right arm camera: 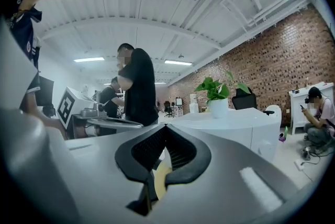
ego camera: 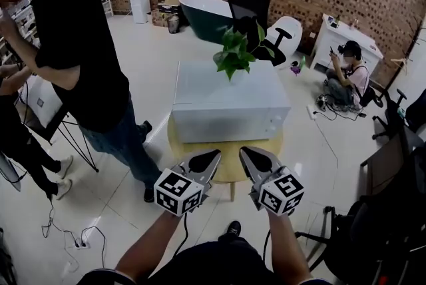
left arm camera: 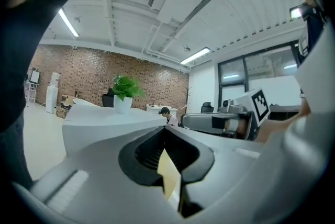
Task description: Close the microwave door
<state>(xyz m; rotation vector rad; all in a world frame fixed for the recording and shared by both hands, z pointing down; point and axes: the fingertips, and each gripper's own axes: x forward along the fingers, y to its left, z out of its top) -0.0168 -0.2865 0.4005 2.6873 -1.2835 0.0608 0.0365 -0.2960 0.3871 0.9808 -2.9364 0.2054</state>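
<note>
A white microwave stands on a small round wooden table with a potted plant on its top. Its front face is turned toward me and looks flush, with no door standing out. My left gripper and right gripper hover side by side just short of that front, above the table's near edge. On both, the jaw tips meet and hold nothing. The left gripper view shows the microwave beyond the left gripper. In the right gripper view the microwave lies past the right gripper.
A person in black stands close to the table's left side. Another person sits on the floor at the back right. Cables and a power strip lie on the floor at the lower left. Dark office chairs stand at the right.
</note>
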